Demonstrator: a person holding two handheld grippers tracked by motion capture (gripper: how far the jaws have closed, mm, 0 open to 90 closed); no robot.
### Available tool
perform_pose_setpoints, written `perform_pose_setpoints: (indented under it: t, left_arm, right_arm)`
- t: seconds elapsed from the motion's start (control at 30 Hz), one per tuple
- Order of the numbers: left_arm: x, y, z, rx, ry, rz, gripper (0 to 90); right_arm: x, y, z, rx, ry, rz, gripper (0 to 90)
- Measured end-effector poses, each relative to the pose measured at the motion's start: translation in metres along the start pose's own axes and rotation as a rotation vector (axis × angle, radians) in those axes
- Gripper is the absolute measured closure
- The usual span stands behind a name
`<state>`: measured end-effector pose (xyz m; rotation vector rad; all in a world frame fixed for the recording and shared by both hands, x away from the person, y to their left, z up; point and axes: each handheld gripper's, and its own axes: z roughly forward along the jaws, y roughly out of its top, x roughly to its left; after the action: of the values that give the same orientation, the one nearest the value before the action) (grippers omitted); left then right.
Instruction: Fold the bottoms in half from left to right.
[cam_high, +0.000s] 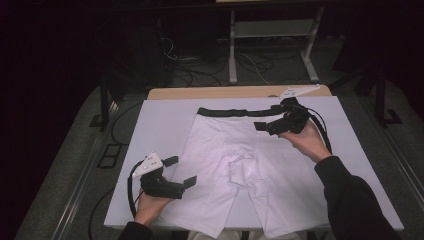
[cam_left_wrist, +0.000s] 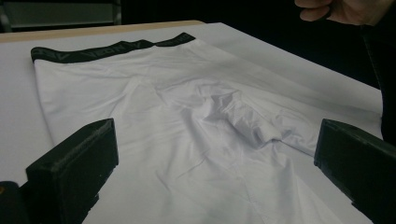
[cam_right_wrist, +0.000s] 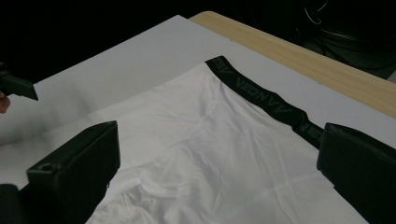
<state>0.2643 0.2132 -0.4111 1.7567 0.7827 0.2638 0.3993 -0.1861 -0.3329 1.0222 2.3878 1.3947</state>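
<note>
White boxer briefs (cam_high: 235, 160) with a black waistband (cam_high: 235, 112) lie flat on a white board (cam_high: 160, 120), waistband at the far side, legs toward the person. The fabric is wrinkled at the crotch (cam_left_wrist: 233, 114). My left gripper (cam_high: 180, 171) is open at the briefs' left leg edge, its jaws wide apart over the cloth (cam_left_wrist: 187, 140). Open too, my right gripper (cam_high: 268, 117) hovers above the right end of the waistband (cam_right_wrist: 266, 100), with nothing between its jaws. Whether either gripper touches the cloth I cannot tell.
The board rests on a wooden table (cam_high: 225, 92) whose far edge (cam_right_wrist: 299, 51) shows beyond it. Behind the table, cables and a metal stand (cam_high: 272, 45) are on the dark floor. Bare board lies left of the briefs (cam_right_wrist: 116, 70) and right of them (cam_high: 360, 165).
</note>
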Motion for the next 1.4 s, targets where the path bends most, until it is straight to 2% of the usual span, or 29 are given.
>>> perform_pose_setpoints:
  t: [0.43, 0.87, 1.4]
  left_arm:
    - [0.000, 0.000, 0.000, -0.002, -0.013, 0.000, 0.0]
    - [0.000, 0.000, -0.001, 0.000, -0.026, 0.004, 0.0]
    - [-0.001, 0.000, -0.001, -0.001, -0.036, 0.006, 0.0]
  right_arm:
    - [0.000, 0.020, 0.021, 0.011, 0.029, -0.012, 0.0]
    - [0.000, 0.039, 0.042, 0.026, 0.034, -0.029, 0.0]
    - [0.003, 0.052, 0.086, 0.051, 0.054, -0.030, 0.0]
